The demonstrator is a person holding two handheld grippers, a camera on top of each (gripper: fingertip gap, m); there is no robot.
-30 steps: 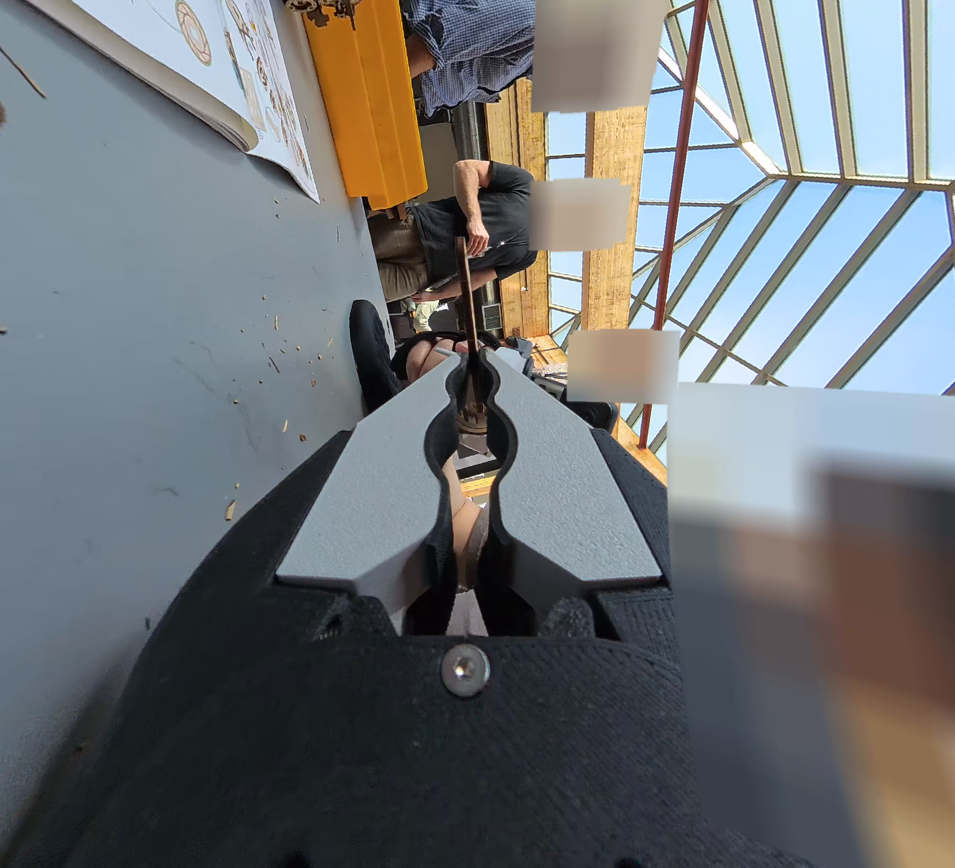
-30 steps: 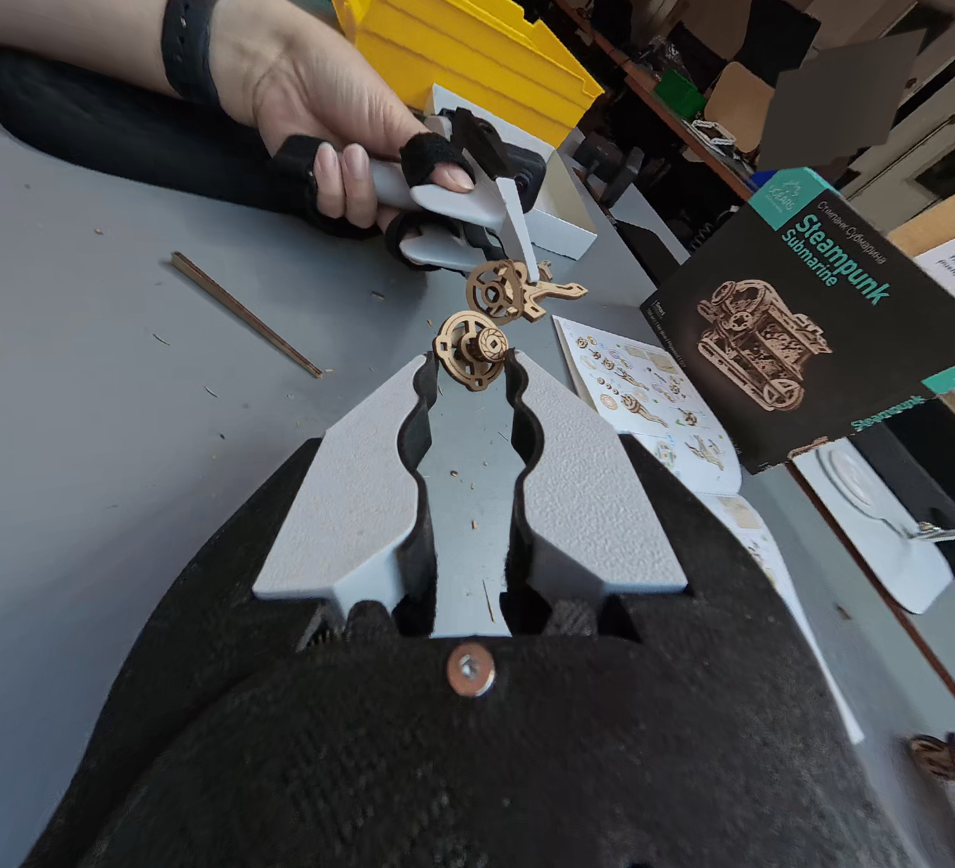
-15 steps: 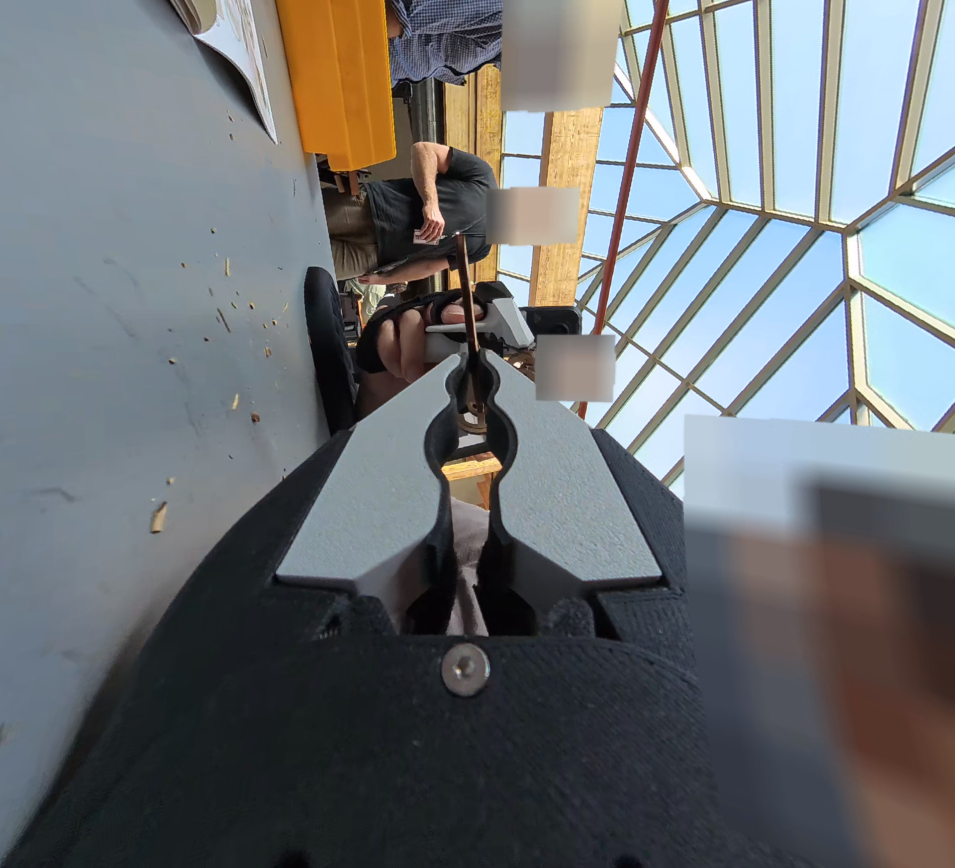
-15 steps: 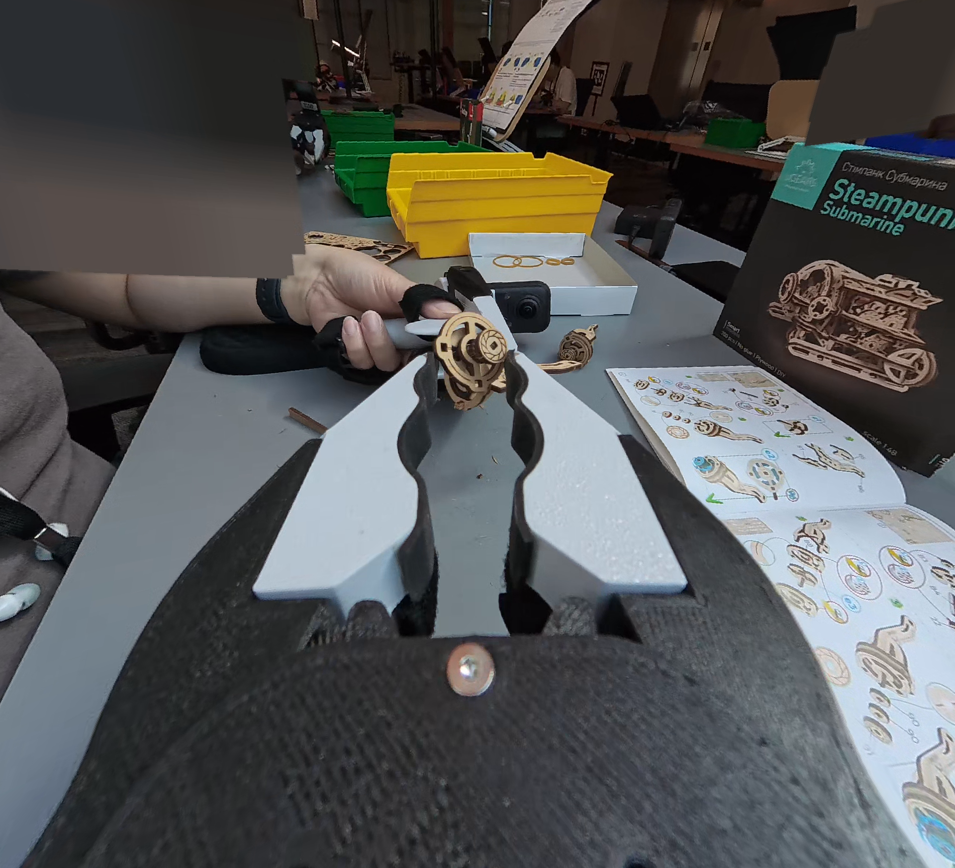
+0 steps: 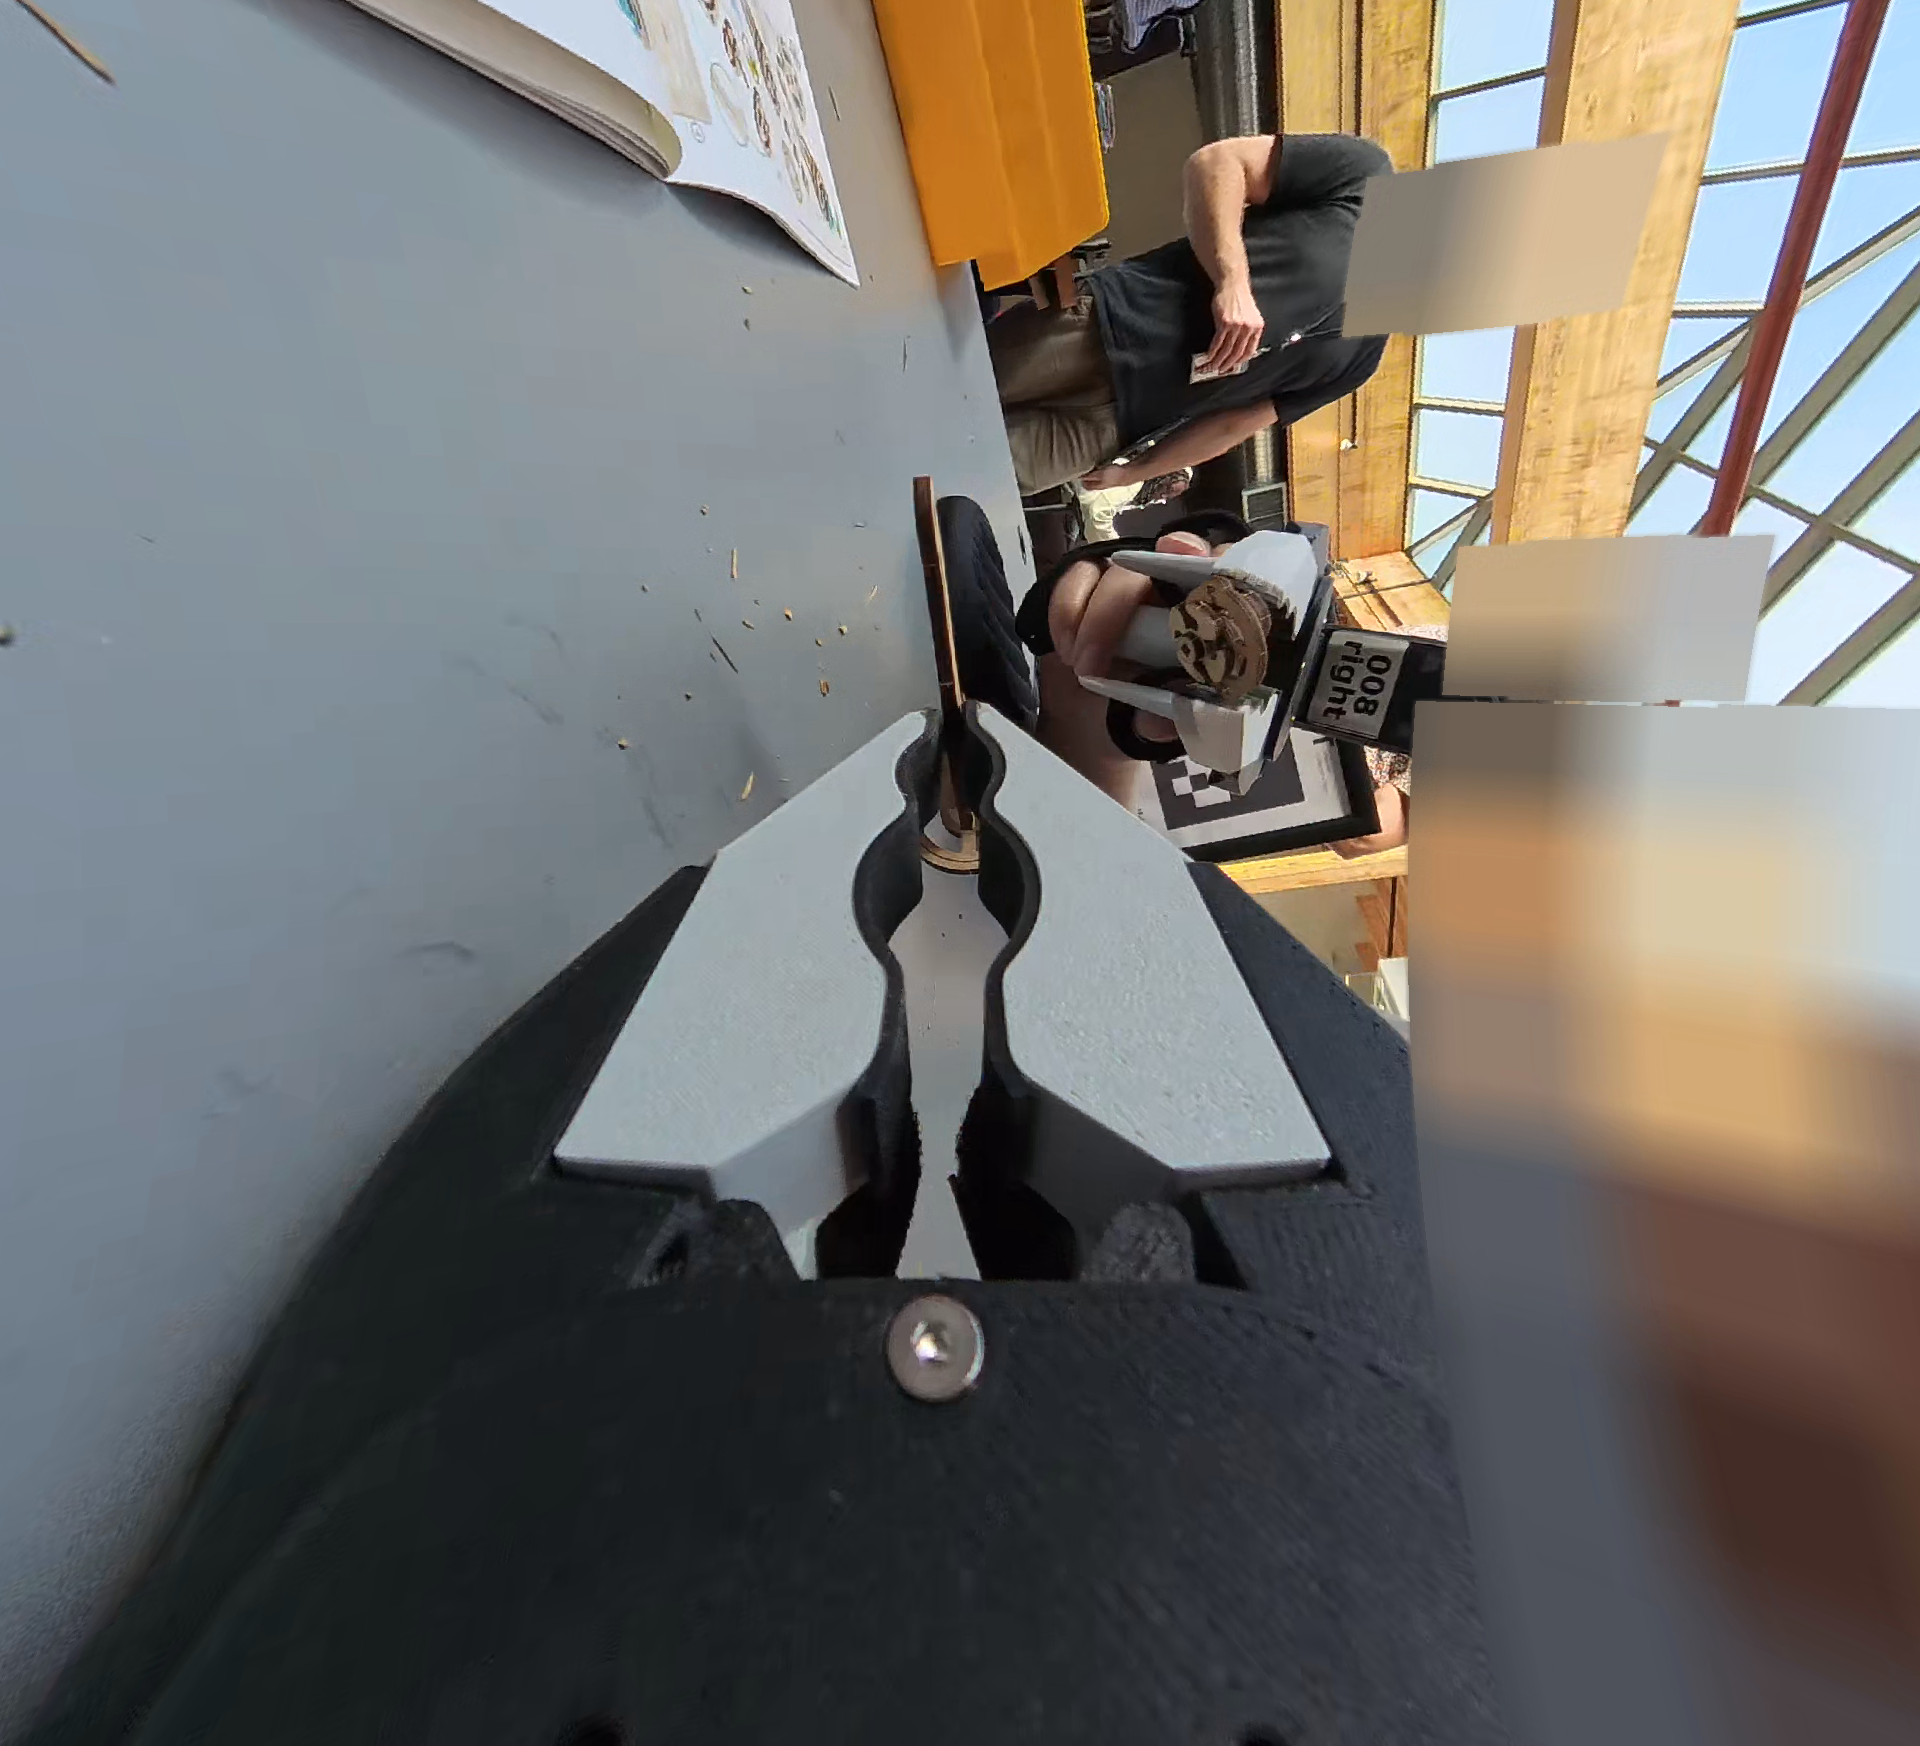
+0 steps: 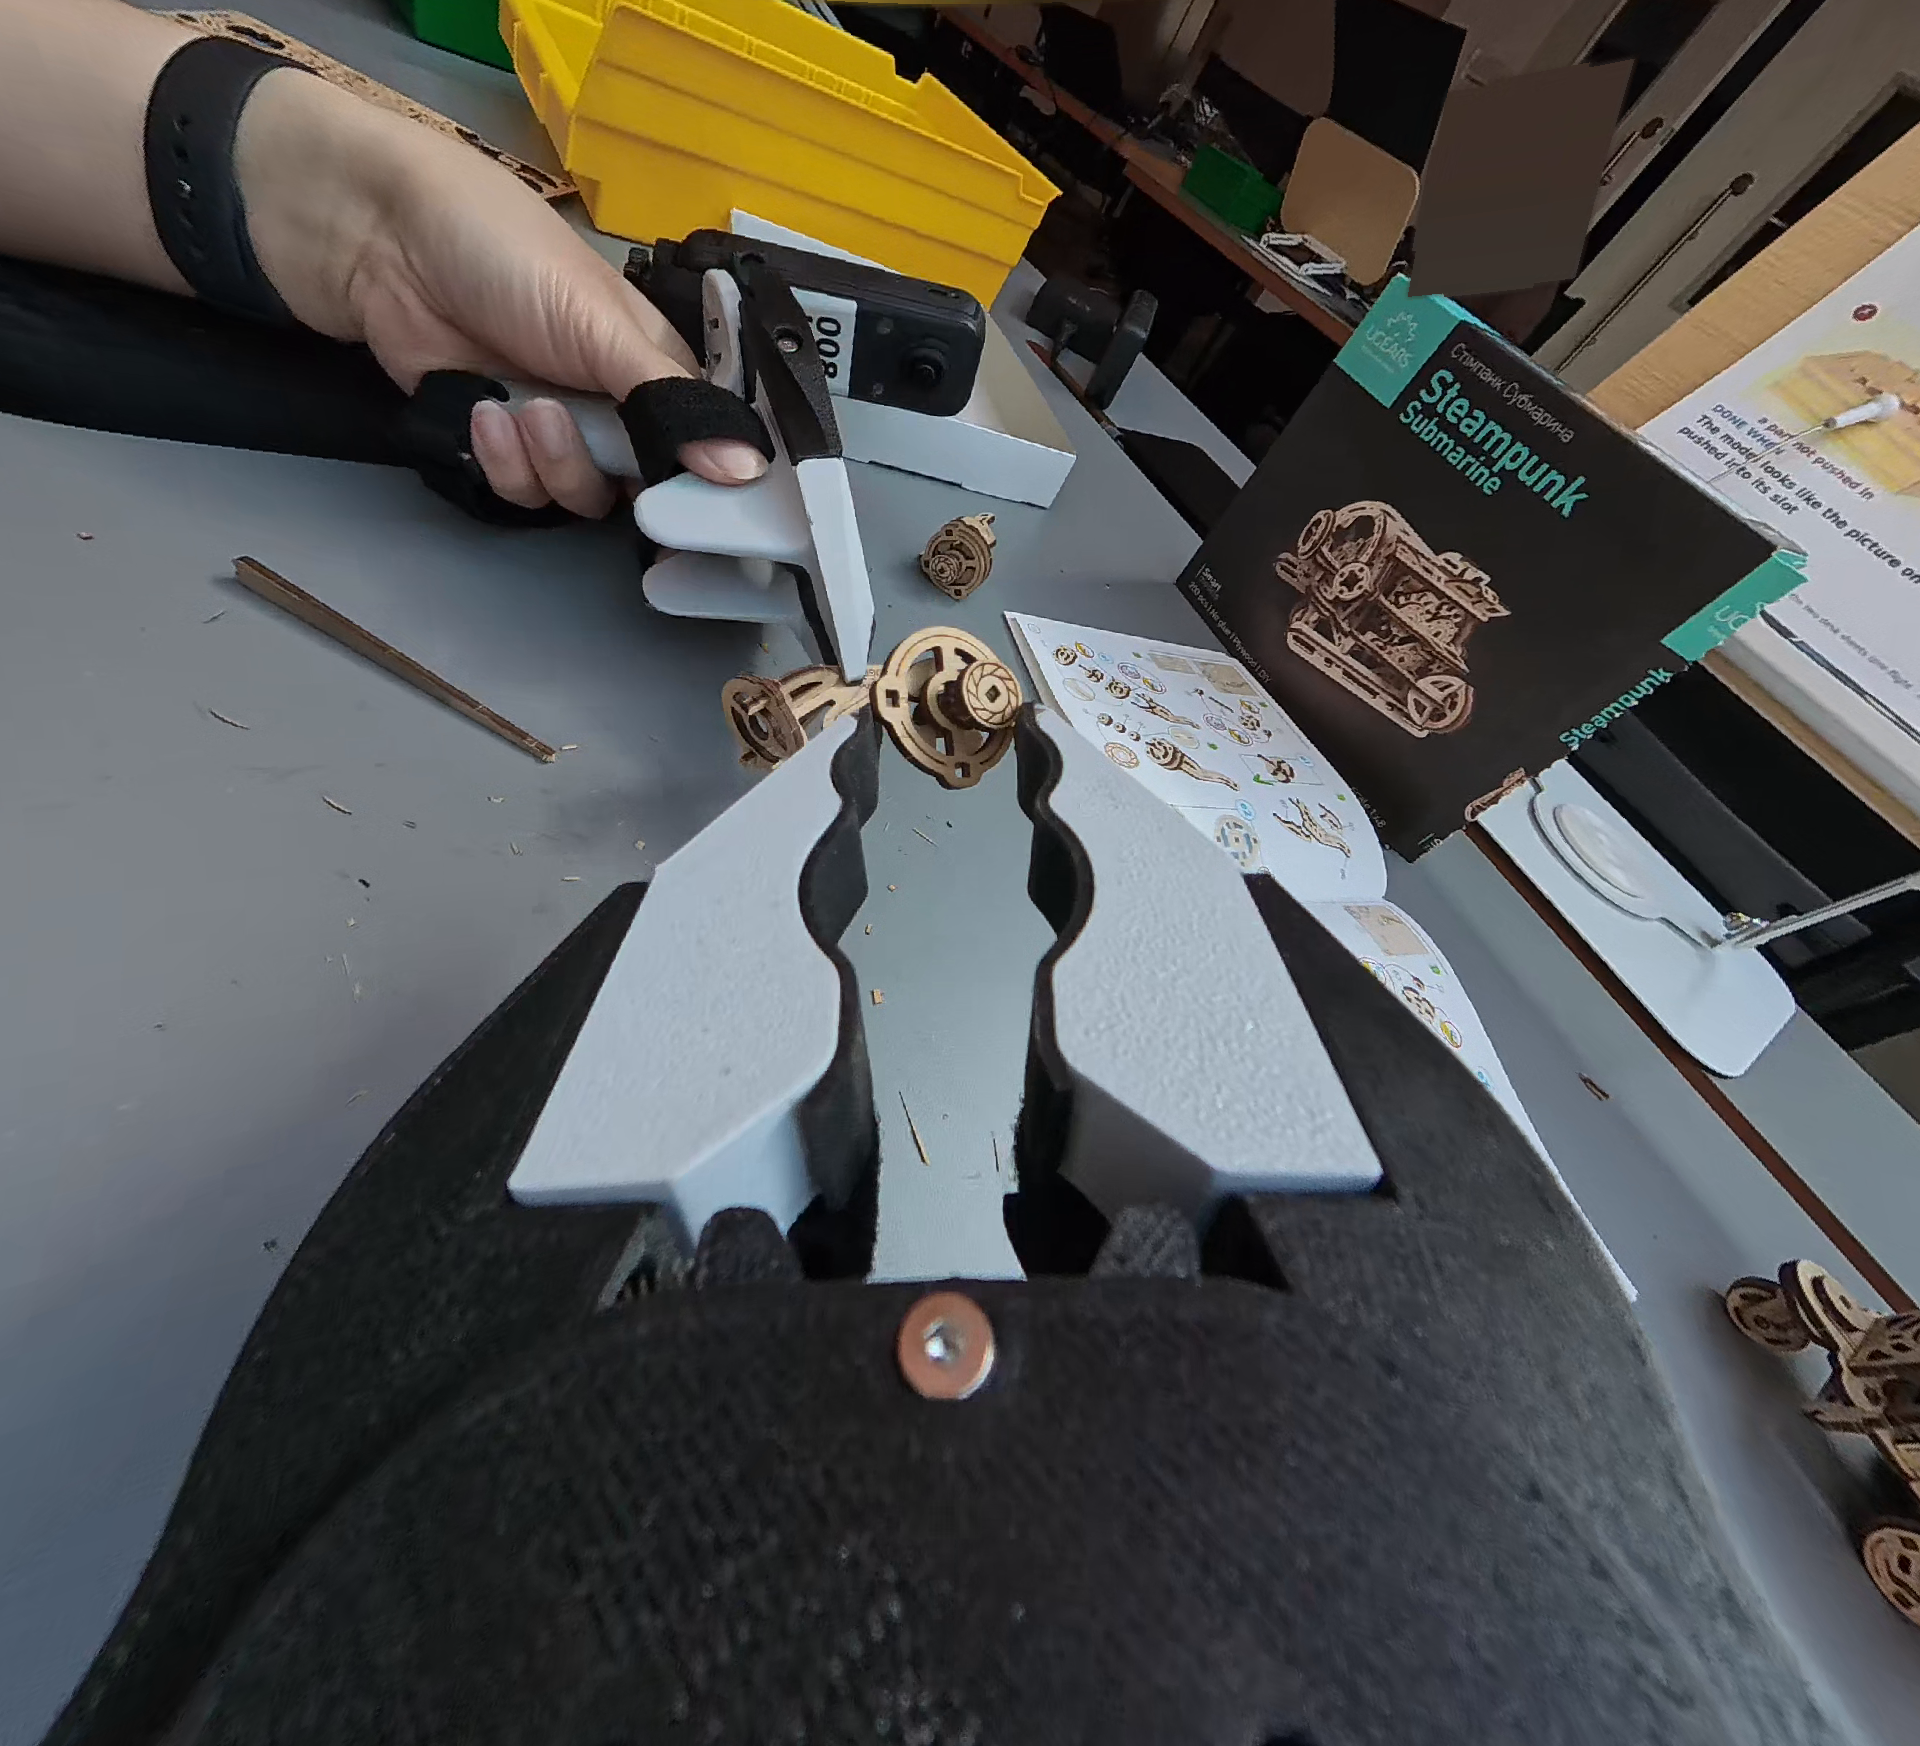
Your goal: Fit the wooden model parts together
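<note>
My right gripper (image 6: 945,728) is shut on a round wooden wheel part with a hub (image 6: 943,707), held just above the grey table (image 6: 312,917). My left gripper (image 5: 948,722) is shut on a thin flat wooden part (image 5: 938,605), seen edge-on. In the right wrist view the left gripper (image 6: 847,657) points down, and its arm-shaped wooden part with a small wheel (image 6: 774,711) sits right beside my wheel part, to its left. In the left wrist view the right gripper (image 5: 1195,647) with the wheel part (image 5: 1221,638) is ahead and to the right.
An open instruction booklet (image 6: 1195,761) and a black kit box (image 6: 1455,574) lie to the right. Yellow bins (image 6: 790,127) and a white box (image 6: 966,449) stand behind. A small wooden assembly (image 6: 956,555), a wooden stick (image 6: 384,652) and other assembled parts (image 6: 1860,1374) lie on the table. One gripper's finger ends stand about 8 centimeters off the other's.
The right gripper swung up and came back down, bringing the wheel part close beside the left gripper's part. The left gripper turned. Both kept their hold.
</note>
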